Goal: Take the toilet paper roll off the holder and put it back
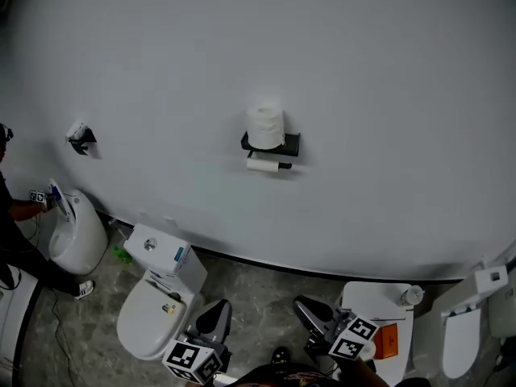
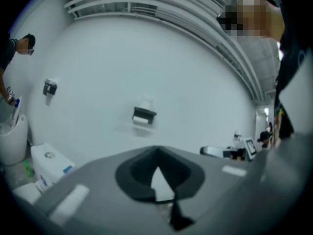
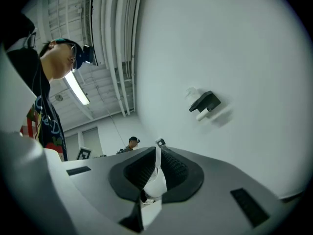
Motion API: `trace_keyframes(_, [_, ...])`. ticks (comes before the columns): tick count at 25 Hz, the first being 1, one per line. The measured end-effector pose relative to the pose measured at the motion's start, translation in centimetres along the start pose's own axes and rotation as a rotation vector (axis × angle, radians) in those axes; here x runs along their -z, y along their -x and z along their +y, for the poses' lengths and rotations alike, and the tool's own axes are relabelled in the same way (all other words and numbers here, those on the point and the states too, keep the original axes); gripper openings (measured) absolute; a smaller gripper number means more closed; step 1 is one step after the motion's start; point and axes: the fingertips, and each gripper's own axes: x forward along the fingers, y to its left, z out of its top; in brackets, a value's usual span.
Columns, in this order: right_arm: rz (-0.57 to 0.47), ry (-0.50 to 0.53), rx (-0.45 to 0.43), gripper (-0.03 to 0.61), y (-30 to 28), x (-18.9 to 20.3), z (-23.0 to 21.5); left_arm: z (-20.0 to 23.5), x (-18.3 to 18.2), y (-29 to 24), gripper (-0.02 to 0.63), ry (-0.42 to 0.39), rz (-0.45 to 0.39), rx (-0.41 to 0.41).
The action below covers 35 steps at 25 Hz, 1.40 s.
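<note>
A black holder (image 1: 289,143) is fixed to the white wall. One toilet paper roll (image 1: 264,126) stands upright on its shelf, and a second roll (image 1: 261,164) hangs on the bar below. Both grippers are low and well short of the wall. My left gripper (image 1: 216,310) is shut with nothing in it, and so is my right gripper (image 1: 303,305). The left gripper view has the closed tips (image 2: 157,151) below the distant holder (image 2: 144,115). In the right gripper view the gripper (image 3: 157,151) is shut and the holder (image 3: 206,101) sits far off at the upper right.
A white toilet (image 1: 153,317) stands below left of the holder, and another toilet (image 1: 458,339) at the right edge. A white stand (image 1: 363,297) carries an orange item and a bottle (image 1: 411,295). At far left a person (image 1: 18,240) works at a white fixture (image 1: 79,236); a second black wall holder (image 1: 81,139) is above.
</note>
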Motion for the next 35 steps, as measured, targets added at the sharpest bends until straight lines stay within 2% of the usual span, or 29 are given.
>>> trace_keyframes(5, [0.021,0.088,-0.037,0.017,-6.2,-3.6,-5.3,3.7,-0.3,-6.1,-0.002,0.002,0.049,0.010])
trace_keyframes(10, [0.036,0.201,-0.014,0.018,-11.2,-7.6,-9.6,7.3,-0.5,-10.3,-0.002,0.044,0.074,0.025])
trace_keyframes(16, [0.028,0.458,-0.080,0.018,-18.1,-16.3,-10.2,10.8,-3.8,-16.8,-0.002,0.020,0.024,0.124])
trace_keyframes(21, [0.030,0.669,-0.085,0.021,-23.6,-24.2,-10.1,12.3,-5.8,-20.7,-0.002,0.004,0.007,0.196])
trace_keyframes(22, [0.061,0.722,-0.087,0.053,-24.5,-25.1,-10.3,12.3,-5.7,-21.3,-0.002,0.012,0.011,0.211])
trace_keyframes(23, [0.106,0.768,-0.094,0.149,-25.4,-25.8,-10.5,12.2,-5.5,-21.8,-0.002,0.021,0.018,0.228])
trace_keyframes(24, [0.160,0.809,-0.102,0.187,-26.3,-26.1,-10.7,12.1,-5.3,-22.2,-0.002,0.028,0.026,0.245])
trace_keyframes(28, [0.402,0.970,-0.084,0.189,-29.2,-26.5,-12.9,12.2,-4.7,-22.9,-0.002,0.040,0.047,0.282])
trace_keyframes(32, [0.562,0.997,-0.104,0.190,-31.5,-26.6,-14.2,12.9,-3.7,-22.8,-0.002,0.066,0.084,0.290])
trace_keyframes(35, [0.664,1.022,-0.128,0.196,-32.8,-26.7,-14.7,13.4,-3.8,-23.0,-0.002,0.085,0.081,0.288])
